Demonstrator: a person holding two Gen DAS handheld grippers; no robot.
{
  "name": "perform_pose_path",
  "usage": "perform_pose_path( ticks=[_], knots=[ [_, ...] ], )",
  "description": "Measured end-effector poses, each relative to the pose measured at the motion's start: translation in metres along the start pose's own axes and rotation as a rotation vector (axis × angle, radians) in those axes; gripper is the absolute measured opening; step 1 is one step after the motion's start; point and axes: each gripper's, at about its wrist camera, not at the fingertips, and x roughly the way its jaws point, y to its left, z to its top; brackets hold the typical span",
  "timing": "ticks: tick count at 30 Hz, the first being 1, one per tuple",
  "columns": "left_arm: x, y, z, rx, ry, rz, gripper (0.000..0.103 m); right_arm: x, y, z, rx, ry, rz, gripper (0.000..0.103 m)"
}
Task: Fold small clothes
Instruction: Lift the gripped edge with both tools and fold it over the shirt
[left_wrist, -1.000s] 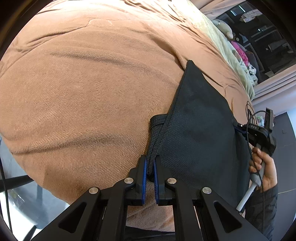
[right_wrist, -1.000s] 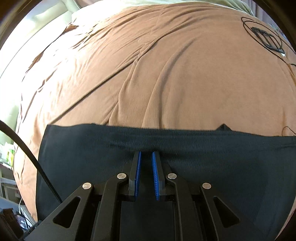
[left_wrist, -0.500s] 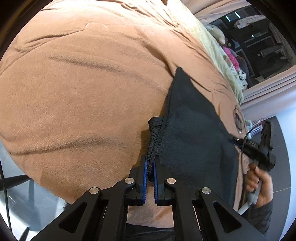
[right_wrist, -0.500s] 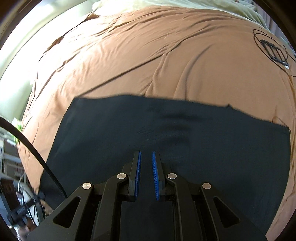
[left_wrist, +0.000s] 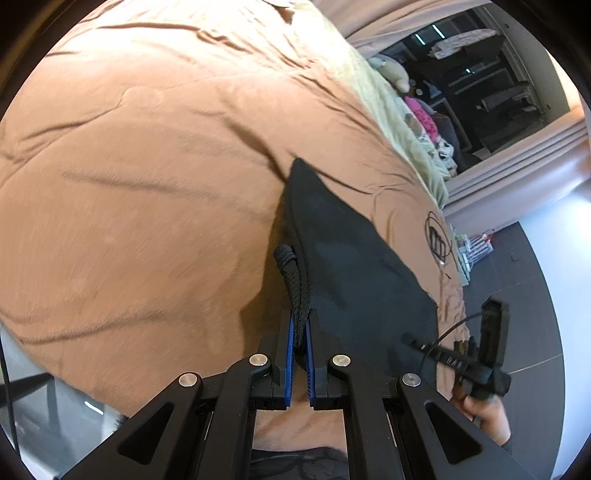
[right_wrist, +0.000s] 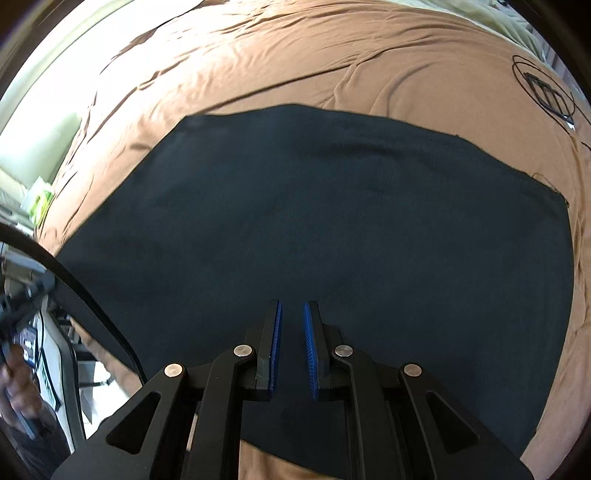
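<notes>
A black knit garment (right_wrist: 332, 206) lies spread as a wide panel on the brown bedspread (right_wrist: 332, 48). In the left wrist view the same garment (left_wrist: 351, 266) rises as a dark sheet, its bunched edge (left_wrist: 295, 280) pinched between the blue pads of my left gripper (left_wrist: 301, 325). My right gripper (right_wrist: 292, 314) hovers low over the near part of the cloth, jaws a small gap apart, nothing between them. The right gripper and the hand holding it also show in the left wrist view (left_wrist: 480, 362).
A coiled black cable with a small black frame (right_wrist: 546, 92) lies on the bedspread at the far right. A pale green blanket (left_wrist: 399, 110) and shelves with clutter sit beyond the bed. A black cable (right_wrist: 92, 302) hangs at the left.
The right gripper has pulled back and up from the cloth's far edge, so the whole panel now shows. The left gripper, still clamped on the bunched edge, has lifted and tilted.
</notes>
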Motion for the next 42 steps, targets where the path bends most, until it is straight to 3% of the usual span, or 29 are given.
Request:
perform_pose_path(
  ticks=[13, 25, 27, 34, 37, 39, 42],
  knots=[
    [-0.005, -0.042, 0.019, 0.080, -0.021, -0.049, 0.005, 0.019, 0.025, -0.041, -0.098, 0.134, 0.006, 0.009],
    [0.004, -0.092, 0.030, 0.174, -0.009, -0.080, 0.005, 0.034, 0.014, -0.061, -0.031, 0.130, 0.088, 0.009],
    [0.007, -0.102, 0.031, 0.181, -0.004, -0.091, 0.005, 0.032, 0.009, -0.063, -0.016, 0.111, 0.109, 0.009],
    [0.014, -0.162, 0.029, 0.283, 0.014, -0.134, 0.005, -0.013, -0.018, -0.088, 0.043, -0.074, 0.105, 0.010],
    [0.019, -0.184, 0.025, 0.328, 0.030, -0.146, 0.005, -0.029, -0.030, -0.103, 0.069, -0.121, 0.097, 0.027],
    [0.023, -0.199, 0.022, 0.353, 0.043, -0.157, 0.005, -0.044, -0.037, -0.113, 0.083, -0.160, 0.088, 0.045],
    [0.033, -0.223, 0.012, 0.394, 0.066, -0.172, 0.005, -0.059, -0.047, -0.130, 0.119, -0.216, 0.083, 0.047]
  ],
)
